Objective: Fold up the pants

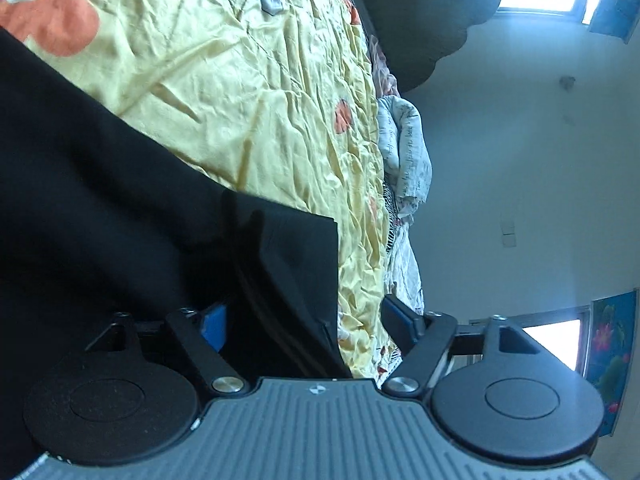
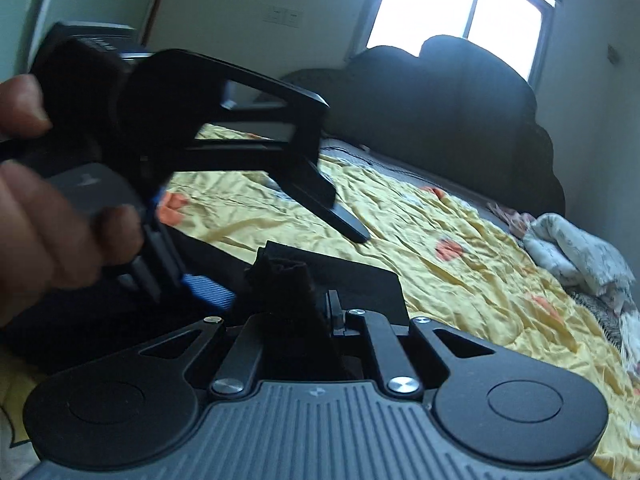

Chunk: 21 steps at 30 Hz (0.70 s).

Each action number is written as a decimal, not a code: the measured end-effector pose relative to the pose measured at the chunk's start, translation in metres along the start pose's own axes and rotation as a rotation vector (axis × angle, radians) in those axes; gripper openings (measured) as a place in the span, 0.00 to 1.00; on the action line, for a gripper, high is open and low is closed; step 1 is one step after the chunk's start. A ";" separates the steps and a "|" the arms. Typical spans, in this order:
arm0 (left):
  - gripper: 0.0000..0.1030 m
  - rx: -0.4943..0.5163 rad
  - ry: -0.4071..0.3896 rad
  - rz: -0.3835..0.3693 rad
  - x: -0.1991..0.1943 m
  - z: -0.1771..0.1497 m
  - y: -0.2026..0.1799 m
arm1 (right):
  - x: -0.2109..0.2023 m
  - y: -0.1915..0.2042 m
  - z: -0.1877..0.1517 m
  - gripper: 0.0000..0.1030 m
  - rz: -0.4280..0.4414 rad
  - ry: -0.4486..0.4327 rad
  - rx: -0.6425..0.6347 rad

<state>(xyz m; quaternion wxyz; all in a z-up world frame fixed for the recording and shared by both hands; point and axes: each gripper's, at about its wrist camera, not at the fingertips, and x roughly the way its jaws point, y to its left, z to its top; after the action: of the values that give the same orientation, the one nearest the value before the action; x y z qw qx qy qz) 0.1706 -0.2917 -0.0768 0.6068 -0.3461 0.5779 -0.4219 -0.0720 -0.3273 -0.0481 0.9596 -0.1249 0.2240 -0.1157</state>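
Observation:
The black pants [image 1: 100, 200] lie on a yellow flowered bedspread [image 1: 224, 88]. In the left wrist view, the camera is rolled sideways and my left gripper [image 1: 304, 316] is open, its jaws wide apart on either side of the pants' hem edge [image 1: 304, 256]. In the right wrist view, my right gripper [image 2: 296, 300] is shut on a bunched fold of the black pants [image 2: 288, 276]. The left gripper [image 2: 288, 240] shows there too, held in a hand [image 2: 48, 224], open just above the pants.
A dark scalloped headboard [image 2: 460, 96] stands at the bed's far end under a bright window [image 2: 460, 4]. A crumpled white blanket [image 2: 580, 252] lies at the bed's right side. The white wall [image 1: 520, 160] is beyond the bed.

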 end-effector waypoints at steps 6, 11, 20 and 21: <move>0.19 0.111 -0.073 0.124 -0.013 0.000 -0.006 | -0.003 0.022 0.003 0.07 0.004 0.009 -0.049; 0.05 0.276 -0.152 0.210 -0.036 -0.010 -0.017 | -0.005 0.028 0.012 0.07 0.050 0.009 0.008; 0.05 0.601 -0.279 0.448 -0.107 -0.037 -0.022 | -0.012 0.075 0.030 0.07 0.220 -0.024 0.056; 0.05 0.624 -0.287 0.477 -0.113 -0.038 -0.020 | -0.011 0.082 0.032 0.07 0.240 -0.025 0.051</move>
<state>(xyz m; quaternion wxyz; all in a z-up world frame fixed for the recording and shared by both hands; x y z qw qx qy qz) 0.1331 -0.1942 -0.0158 0.8376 -0.0574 0.3958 -0.3722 -0.0534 -0.2411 -0.0399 0.9722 -0.0741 0.2222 -0.0039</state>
